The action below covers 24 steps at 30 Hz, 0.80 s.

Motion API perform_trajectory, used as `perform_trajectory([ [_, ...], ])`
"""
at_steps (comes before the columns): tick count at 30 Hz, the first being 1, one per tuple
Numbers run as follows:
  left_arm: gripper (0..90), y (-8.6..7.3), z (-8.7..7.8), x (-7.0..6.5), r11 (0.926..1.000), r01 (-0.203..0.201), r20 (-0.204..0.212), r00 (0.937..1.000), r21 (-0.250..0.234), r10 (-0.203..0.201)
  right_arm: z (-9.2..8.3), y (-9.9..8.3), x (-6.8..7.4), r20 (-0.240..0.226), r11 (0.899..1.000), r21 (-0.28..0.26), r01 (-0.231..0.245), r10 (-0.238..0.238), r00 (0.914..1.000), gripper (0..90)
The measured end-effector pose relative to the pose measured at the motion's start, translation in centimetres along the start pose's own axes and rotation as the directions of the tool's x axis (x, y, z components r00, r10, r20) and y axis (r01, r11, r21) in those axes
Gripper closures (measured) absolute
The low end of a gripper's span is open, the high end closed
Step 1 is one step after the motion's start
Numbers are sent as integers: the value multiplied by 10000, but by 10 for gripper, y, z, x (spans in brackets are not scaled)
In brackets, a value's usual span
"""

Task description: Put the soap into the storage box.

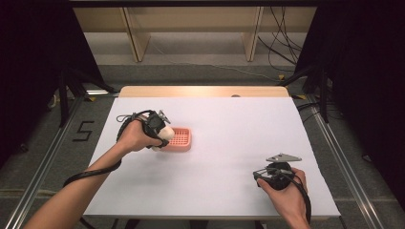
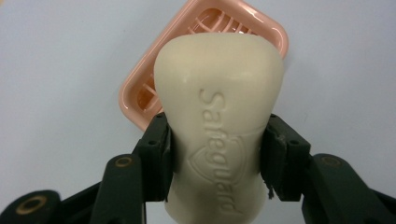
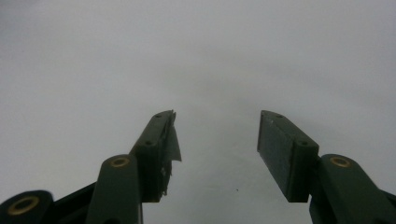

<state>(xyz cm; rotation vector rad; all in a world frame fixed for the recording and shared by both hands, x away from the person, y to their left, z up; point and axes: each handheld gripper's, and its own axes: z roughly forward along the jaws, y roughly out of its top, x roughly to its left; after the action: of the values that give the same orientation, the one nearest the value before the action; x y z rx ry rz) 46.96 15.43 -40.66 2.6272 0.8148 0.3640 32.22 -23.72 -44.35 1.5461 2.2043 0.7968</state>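
High view: left of centre, the left tongs [image 1: 160, 136] hold a cream, waisted bar of soap [image 1: 158, 143] at the near-left edge of the pink slatted plastic soap dish [image 1: 184, 138], apparently for setting it in, while the right tongs [image 1: 272, 174] wait at lower right on the white table [image 1: 229, 133]. Left gripper view: the pads [image 2: 164, 156] clamp the soap [image 2: 217, 126] at its narrow waist, probably for a secure hold, with the dish [image 2: 135, 100] behind it at upper centre. Right gripper view: the right tongs [image 3: 217, 144] stand parted and empty over bare table [image 3: 210, 56].
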Motion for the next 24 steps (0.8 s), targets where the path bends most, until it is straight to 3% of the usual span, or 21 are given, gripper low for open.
perform_trajectory([
  [6, 495, 8, 3, 0, 9991, -398, -16, 9992, 169, 398, 1, 0, 0, 109, 10000, -21, -64, 65, 9999, 469],
  [8, 495, 9, 4, 0, 9990, -392, 12, 9992, 234, 392, 2, 0, -3, 100, 9997, -148, 213, -211, 9997, 467],
  [10, 495, 11, 5, 1, 9979, -587, 3, 9983, 264, 587, 3, 0, -2, 118, 9998, -162, 143, -141, 9998, 467],
  [13, 495, 12, 6, 2, 9984, -482, 79, 9988, 299, 480, 2, 0, -2, 78, 9997, -151, 200, -199, 9998, 466],
  [19, 495, 15, 8, 4, 9970, -684, 98, 9976, 349, 681, 1, -1, -2, 48, 10000, 11, 17, -17, 10000, 465],
  [24, 495, 17, 9, 6, 9941, -1010, 78, 9949, 389, 1007, 1, -1, -2, 20, 10000, 83, -28, 28, 10000, 464],
])
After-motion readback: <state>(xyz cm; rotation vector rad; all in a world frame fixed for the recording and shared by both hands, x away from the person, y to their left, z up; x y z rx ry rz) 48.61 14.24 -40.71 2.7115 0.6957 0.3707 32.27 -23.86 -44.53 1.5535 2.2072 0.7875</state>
